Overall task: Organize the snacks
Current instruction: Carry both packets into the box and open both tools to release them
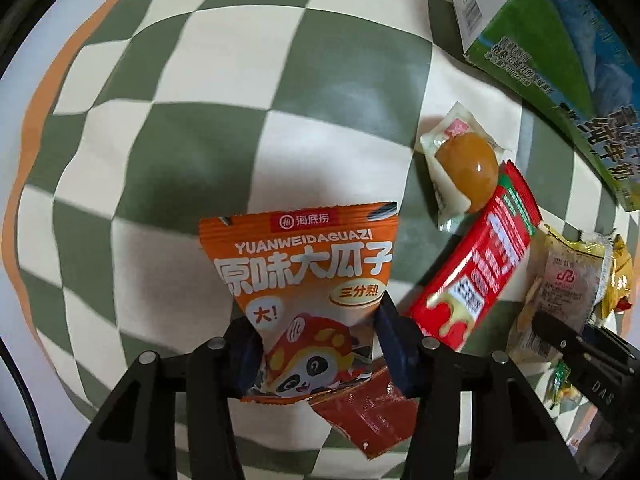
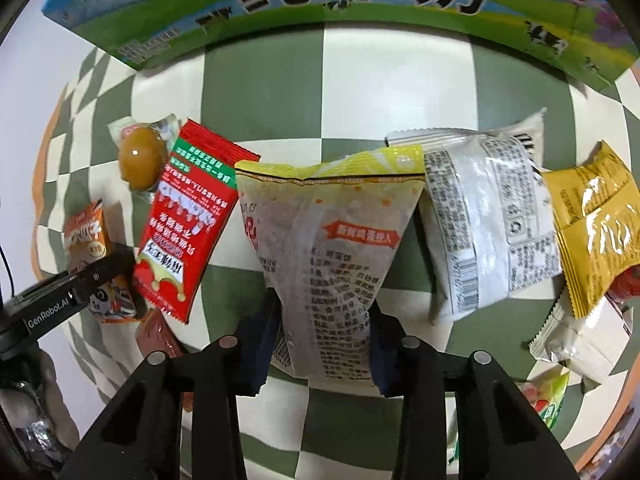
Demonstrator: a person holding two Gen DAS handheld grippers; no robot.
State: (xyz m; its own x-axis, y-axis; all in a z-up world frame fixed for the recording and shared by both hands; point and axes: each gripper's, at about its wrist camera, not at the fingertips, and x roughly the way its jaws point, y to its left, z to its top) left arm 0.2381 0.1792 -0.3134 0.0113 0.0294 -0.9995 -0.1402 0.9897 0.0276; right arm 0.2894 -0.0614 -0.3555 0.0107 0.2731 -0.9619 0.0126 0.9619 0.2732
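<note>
My left gripper (image 1: 318,344) is shut on an orange sunflower-seed packet (image 1: 304,272), held over the green-and-cream checkered cloth (image 1: 168,140). My right gripper (image 2: 324,340) is shut on a pale packet with a yellow top (image 2: 332,224). That packet and the right gripper's fingers (image 1: 560,340) also show at the right of the left wrist view. The left gripper with the orange packet (image 2: 86,248) shows at the left of the right wrist view. A red packet (image 2: 188,216) and a wrapped braised egg (image 2: 140,156) lie between the two grippers.
A green milk carton box (image 2: 320,4) stands at the back; it also shows in the left wrist view (image 1: 560,40). A white packet (image 2: 484,216), a yellow packet (image 2: 596,224) and more packets lie to the right. A dark red sachet (image 1: 368,416) lies under the left gripper.
</note>
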